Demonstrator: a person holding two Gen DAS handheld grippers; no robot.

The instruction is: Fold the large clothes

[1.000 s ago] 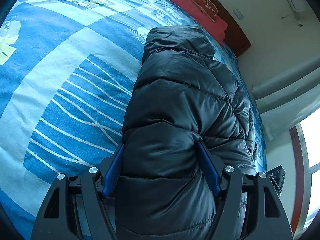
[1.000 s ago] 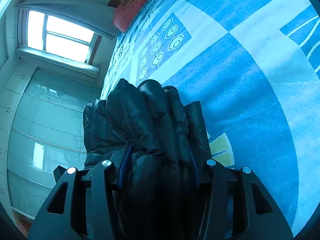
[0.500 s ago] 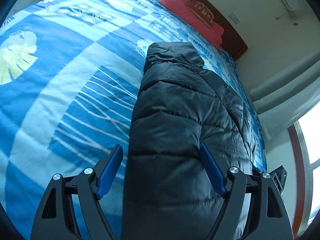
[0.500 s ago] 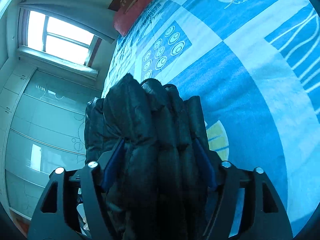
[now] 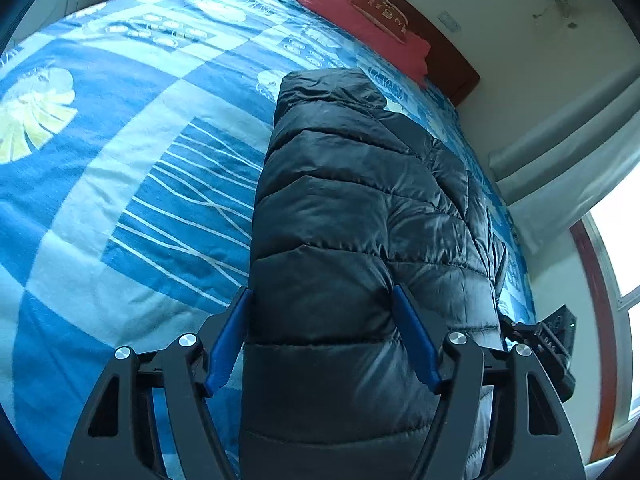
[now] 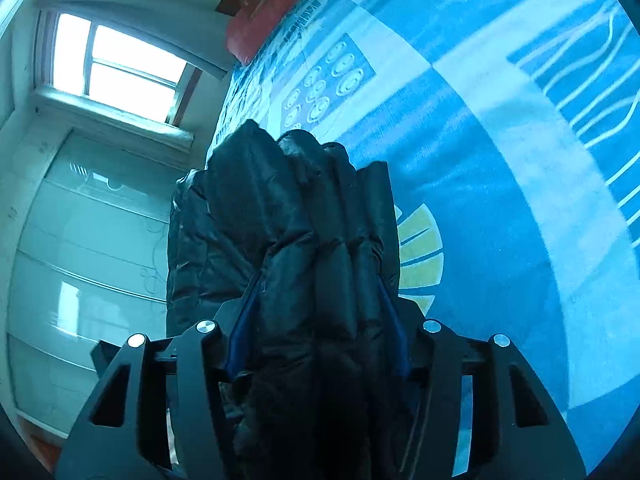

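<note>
A black quilted puffer jacket (image 5: pixel 360 220) lies folded into a long thick bundle on a blue patterned bedspread (image 5: pixel 120 160). My left gripper (image 5: pixel 322 300) straddles the near end of the bundle, its blue pads pressing both sides. In the right wrist view the jacket (image 6: pixel 304 240) rises as bunched layers between my right gripper's (image 6: pixel 318 292) blue pads, which squeeze it. The bedspread (image 6: pixel 500 160) lies below it. The other gripper's black body (image 5: pixel 548 344) shows at the jacket's far right side.
Red pillows (image 5: pixel 360 16) and a dark wooden headboard (image 5: pixel 440 52) lie at the far end of the bed. A window (image 6: pixel 116 64) and a glass-fronted wardrobe (image 6: pixel 80 260) stand beside the bed. Curtains (image 5: pixel 560 152) hang at the right.
The left gripper opened wide half a second ago and has closed in on the jacket again. Both grippers have lifted and tilted, so more of the bed shows. The right stays clamped on the bundle.
</note>
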